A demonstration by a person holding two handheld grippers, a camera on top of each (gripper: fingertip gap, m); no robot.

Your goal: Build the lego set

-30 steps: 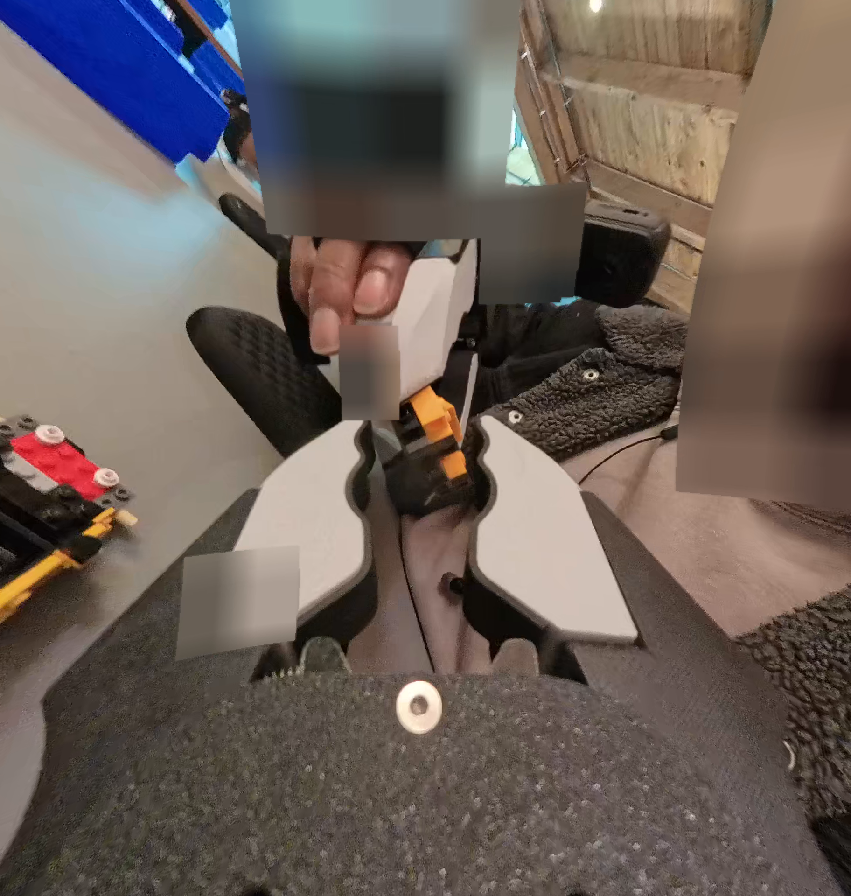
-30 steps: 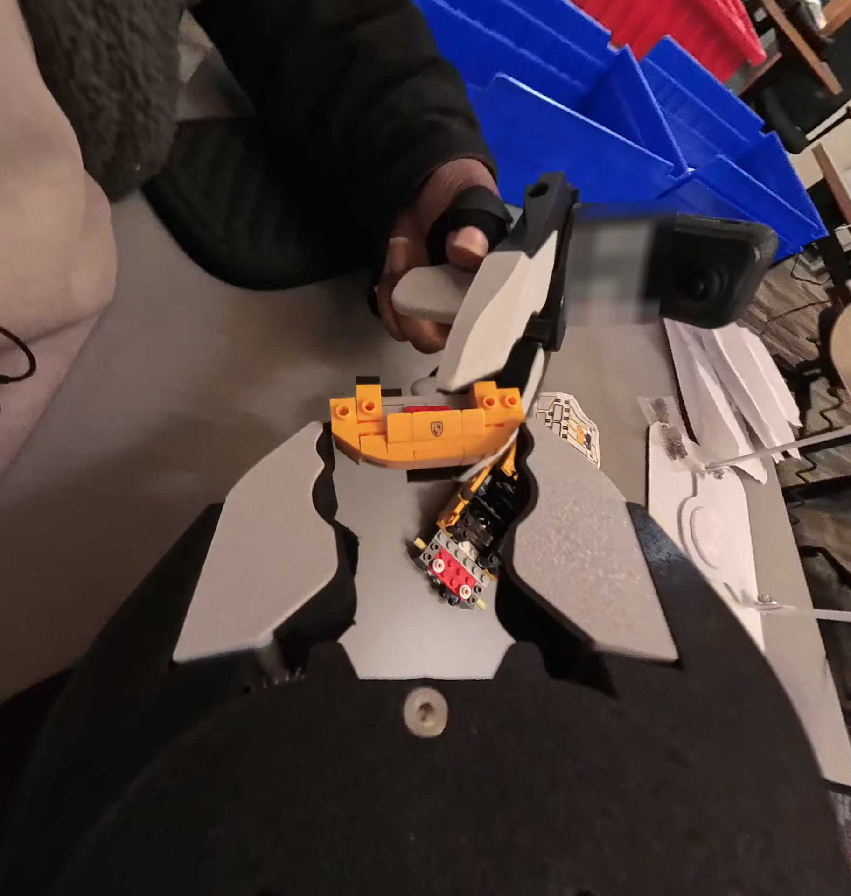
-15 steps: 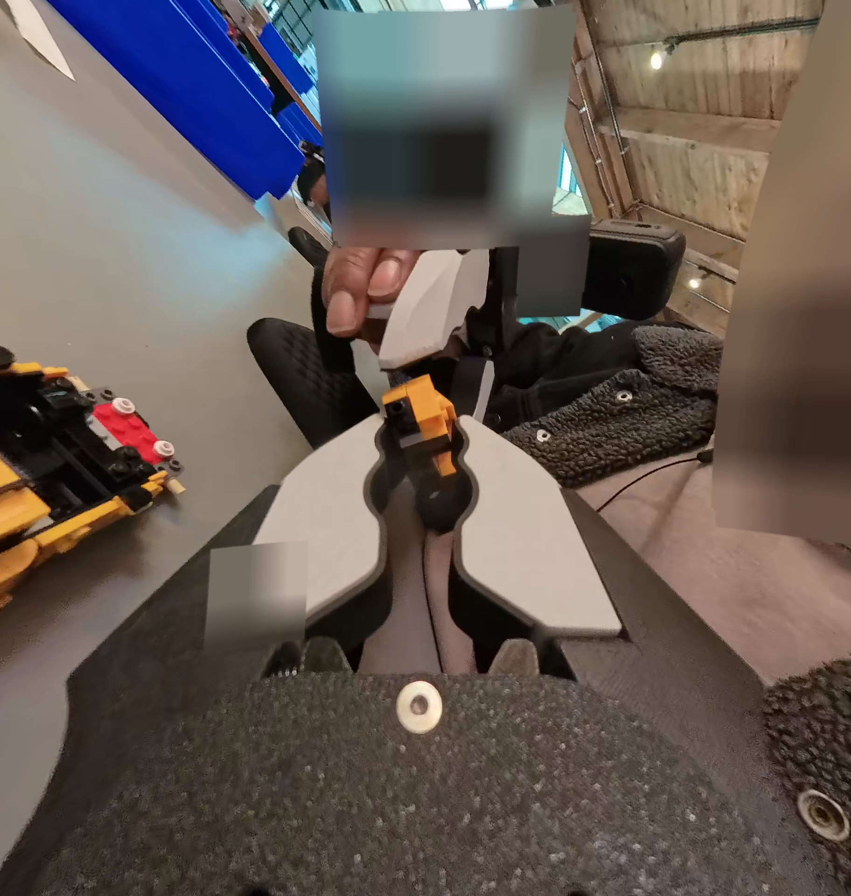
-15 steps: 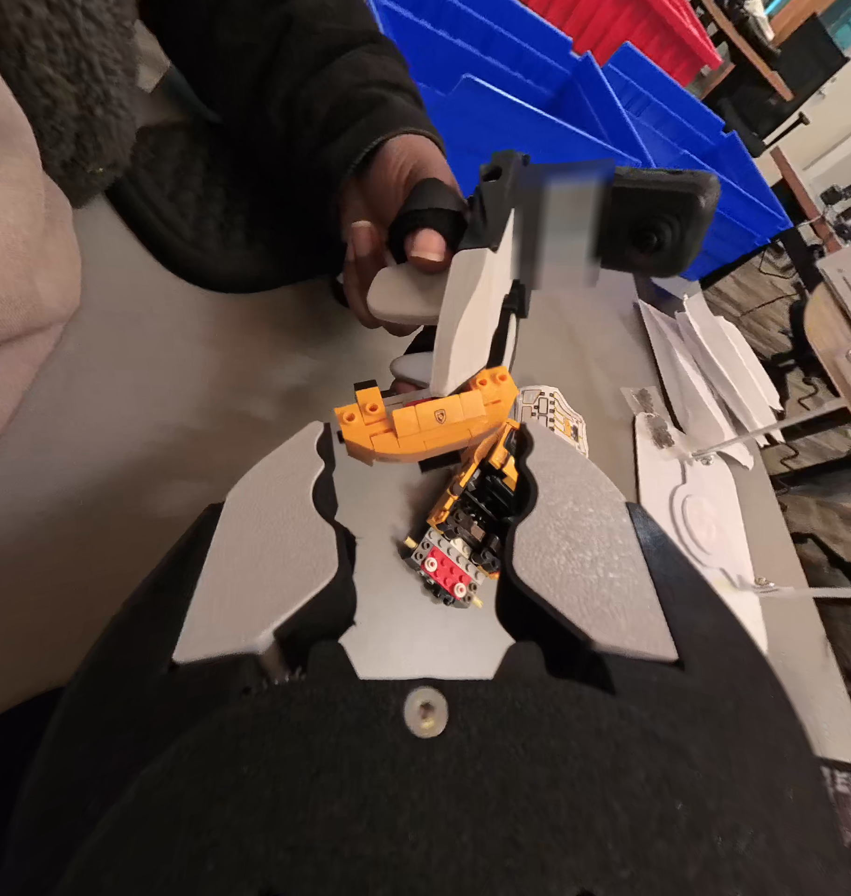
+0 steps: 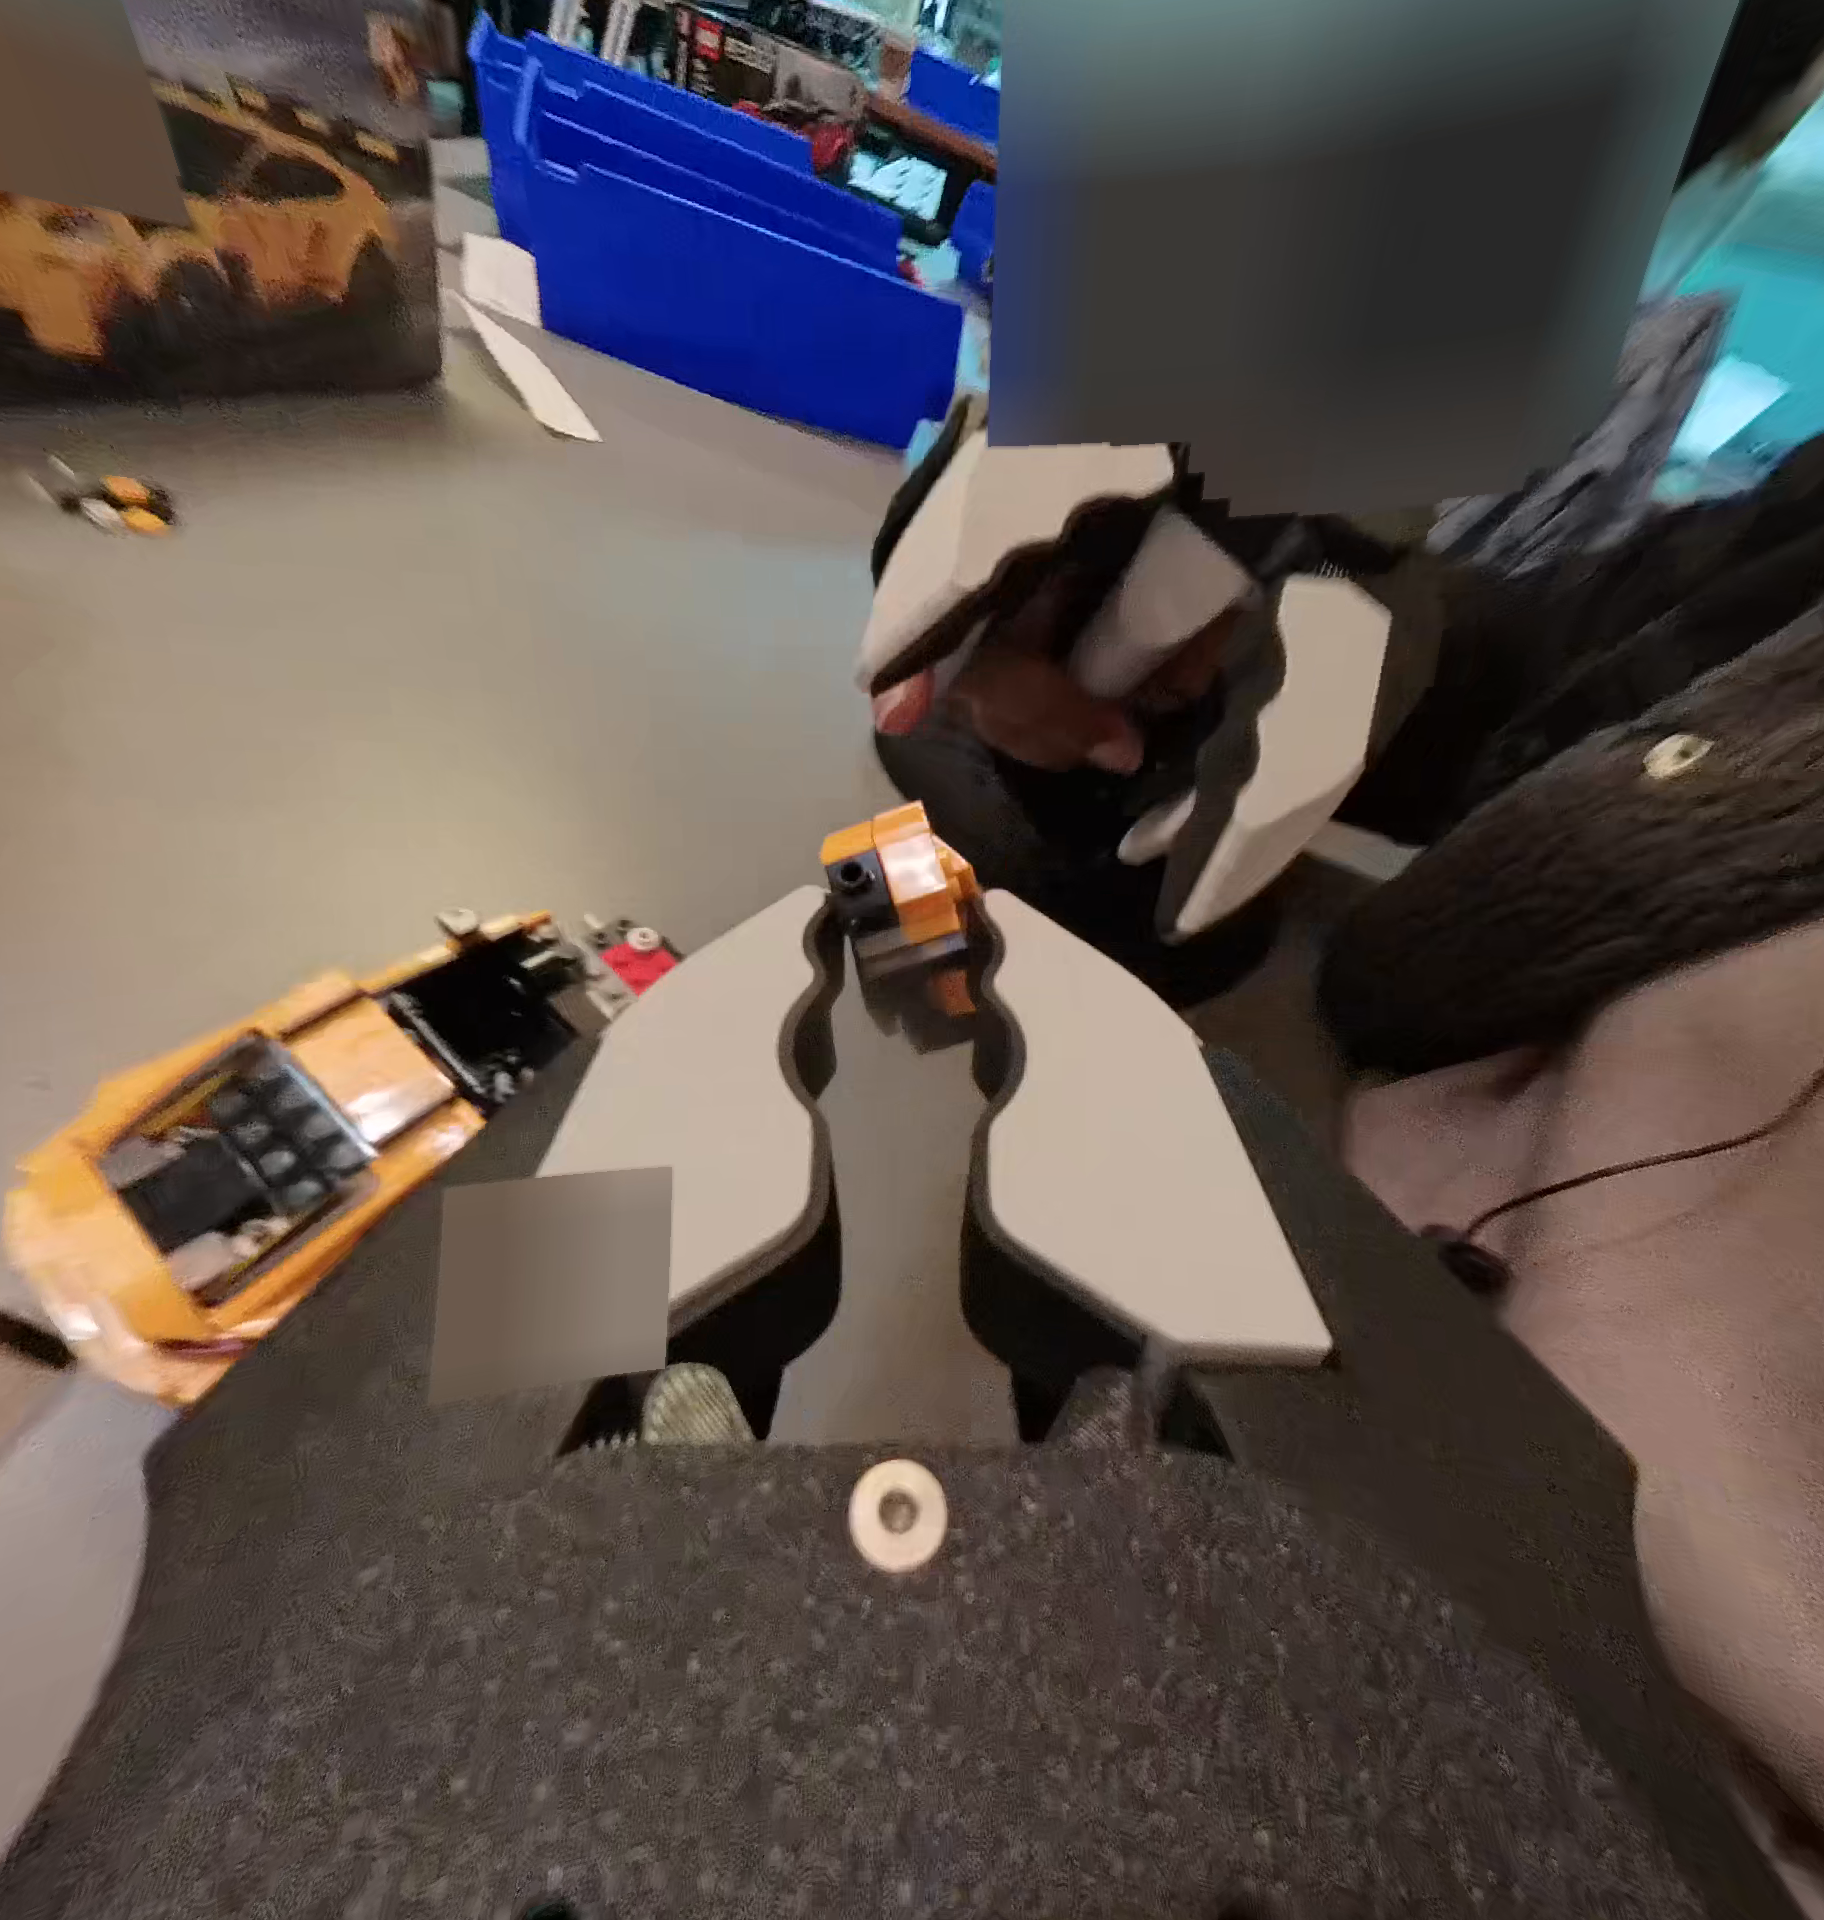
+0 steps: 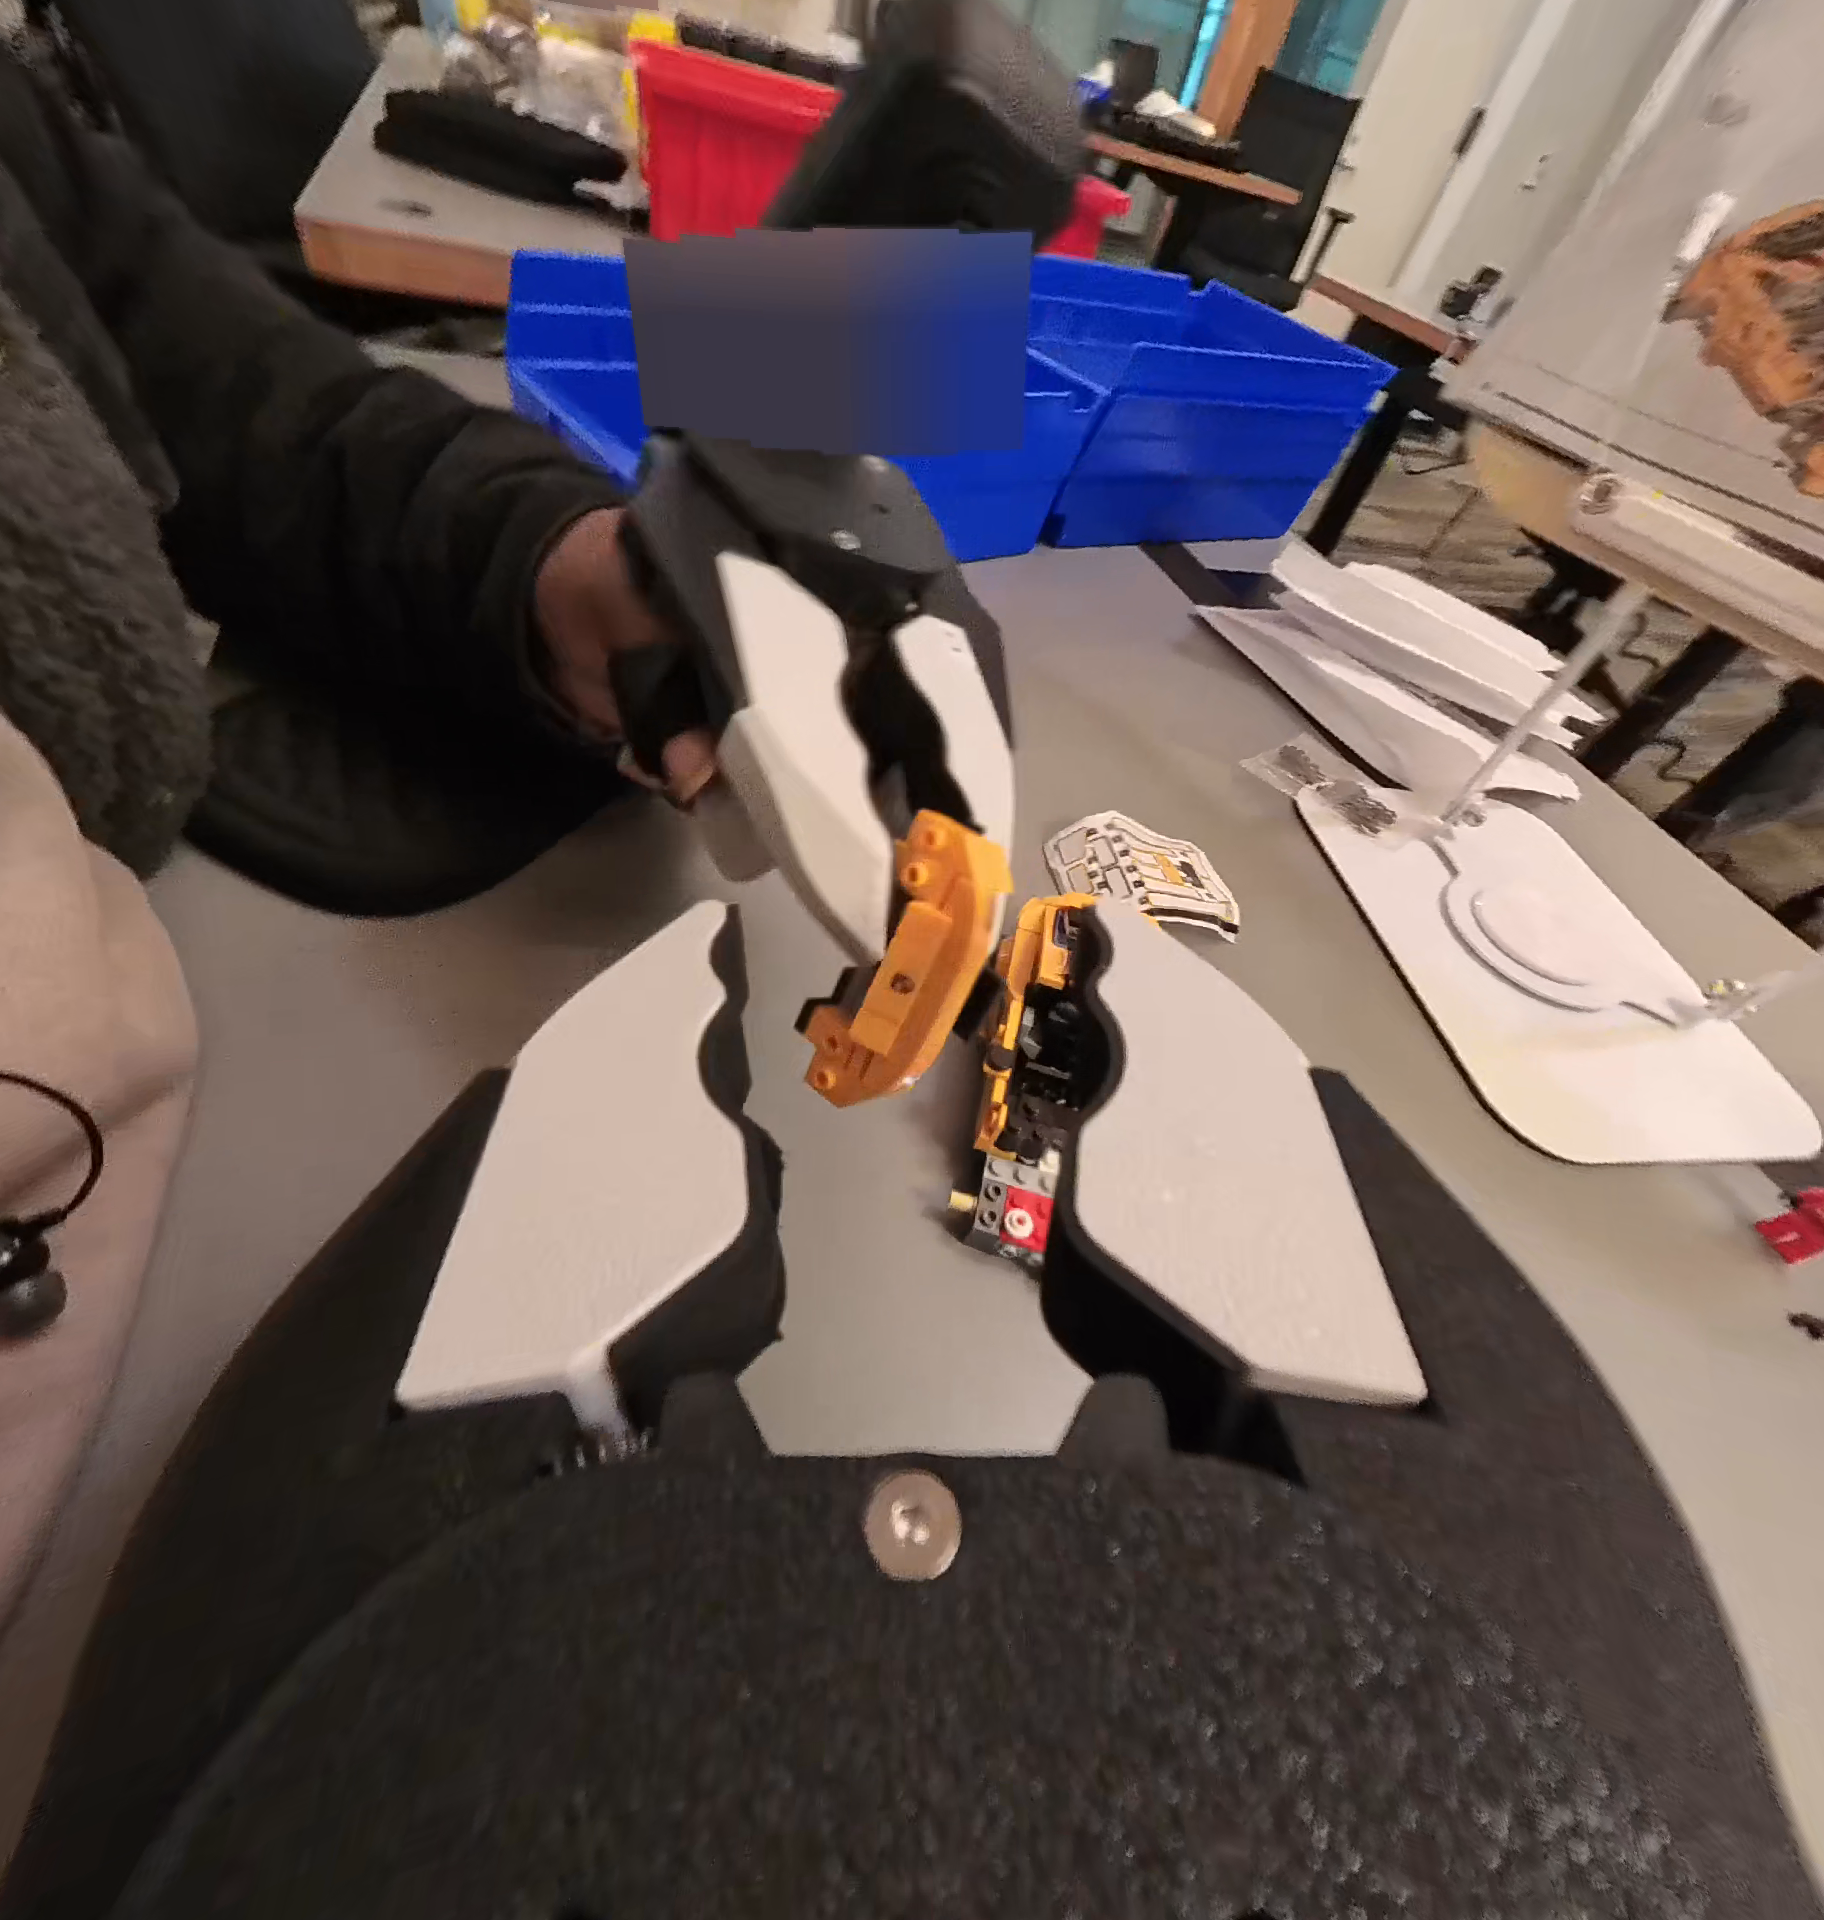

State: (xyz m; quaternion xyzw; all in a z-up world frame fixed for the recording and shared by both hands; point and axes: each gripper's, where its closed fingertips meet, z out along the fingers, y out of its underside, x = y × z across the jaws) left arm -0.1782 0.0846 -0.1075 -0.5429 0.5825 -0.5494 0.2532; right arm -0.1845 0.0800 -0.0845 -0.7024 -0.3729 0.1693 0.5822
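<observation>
Left wrist view: left gripper (image 5: 906, 914) clamped on an orange and black lego sub-assembly (image 5: 903, 894), jaws pressed against its two sides, the piece sticking out past the fingertips and held clear of the grey table (image 5: 420, 675). Left of that piece, flat on the table: the partly built orange lego car (image 5: 264, 1132), black interior exposed, a small red brick at its near end. Beyond the piece and to its right: the right gripper (image 5: 1178, 831), blurred, jaws apart, a hand (image 5: 1043, 717) wrapped around its handle. Far beyond the car: the lego box (image 5: 264, 239) with an orange car printed on it, and right of that a blue bin (image 5: 742, 270). A few loose small lego parts (image 5: 118, 504) on the table between car and box.

Right wrist view: right gripper (image 6: 908, 935) released, jaws wide apart and gripping nothing. Between its fingertips, farther off: the left gripper (image 6: 929, 883) pinching the curved orange sub-assembly (image 6: 913, 987) in the air, tilted on end. Just right of the sub-assembly, on the table (image 6: 368, 987): the lego car (image 6: 1033, 1070), partly hidden behind the right finger. Beyond the car: a sticker sheet (image 6: 1147, 868). Right of the car: a white board (image 6: 1573, 997) and stacked white papers (image 6: 1407, 644). Behind the left gripper: blue bins (image 6: 1199, 416).
</observation>
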